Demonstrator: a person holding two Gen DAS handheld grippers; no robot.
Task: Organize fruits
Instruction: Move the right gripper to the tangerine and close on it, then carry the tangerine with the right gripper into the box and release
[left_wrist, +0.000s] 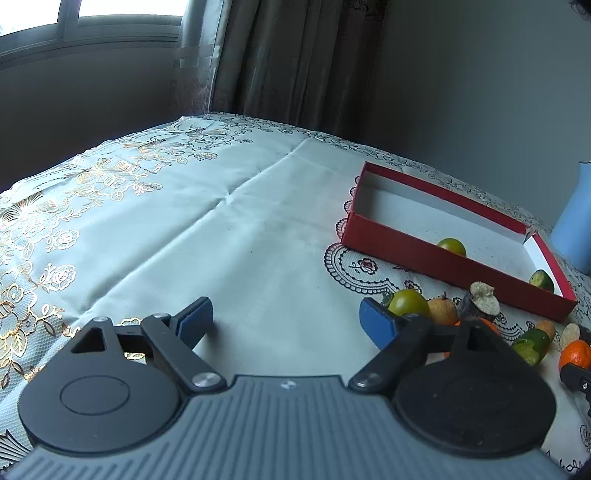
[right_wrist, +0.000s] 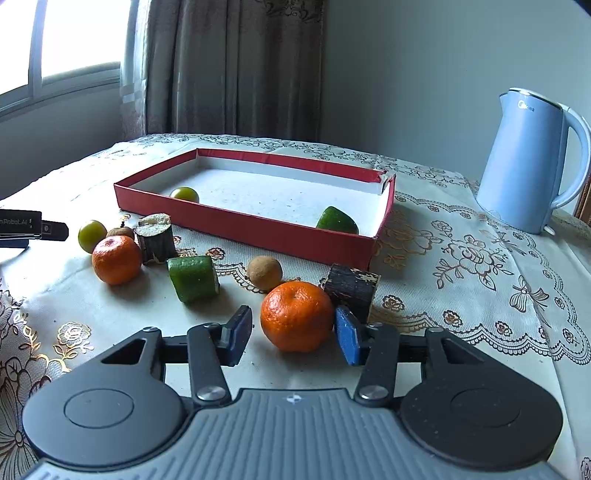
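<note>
The desk (right_wrist: 480, 280) carries a red box (right_wrist: 258, 230) that already holds two green fruits, so I take it as the place for the loose fruits lying just in front of it. My right jaws (right_wrist: 293, 330) stand open around the nearest orange (right_wrist: 297, 315), the right pad touching or nearly touching, ready to close. My left jaws (left_wrist: 286, 319) wait open and empty over bare cloth beside the pile.
</note>
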